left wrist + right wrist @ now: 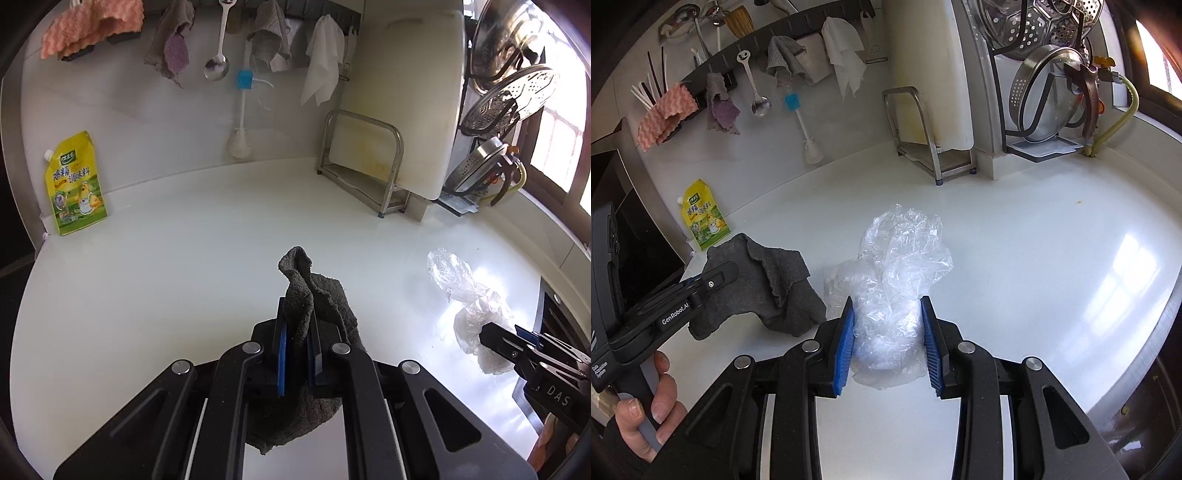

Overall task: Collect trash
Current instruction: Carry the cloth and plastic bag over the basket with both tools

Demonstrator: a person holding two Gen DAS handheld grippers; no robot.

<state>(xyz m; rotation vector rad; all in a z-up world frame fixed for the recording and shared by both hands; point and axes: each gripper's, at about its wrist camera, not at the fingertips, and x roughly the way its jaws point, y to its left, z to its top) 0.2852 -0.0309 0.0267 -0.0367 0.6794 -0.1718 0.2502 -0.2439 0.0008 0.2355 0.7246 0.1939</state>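
The glossy white surface [1015,258] spreads wide ahead of both tools, bare to the right of the right tool [888,345] until its curved edge drops off beside a dark strip. Against the back wall, well ahead of the tools, stand a steel cutting-board rack [923,136] and a large white cutting board [923,66], so forward room is generous.

The crumpled clear plastic bag [894,280] lies on the surface directly between the right tool's blue pads [844,350], which stand apart on either side of the bag, flanking it without clearly pinching it. To grip well, this tool probably should close low around the thick bunched part near the pads, since the loose upper film would likely slip free.

The left tool [297,350] is clamped on a dark grey fuzzy cloth [314,306], which drapes just left of the bag. A yellow spouted seasoning pouch [703,218] leans far ahead-left, clear of any lift path.
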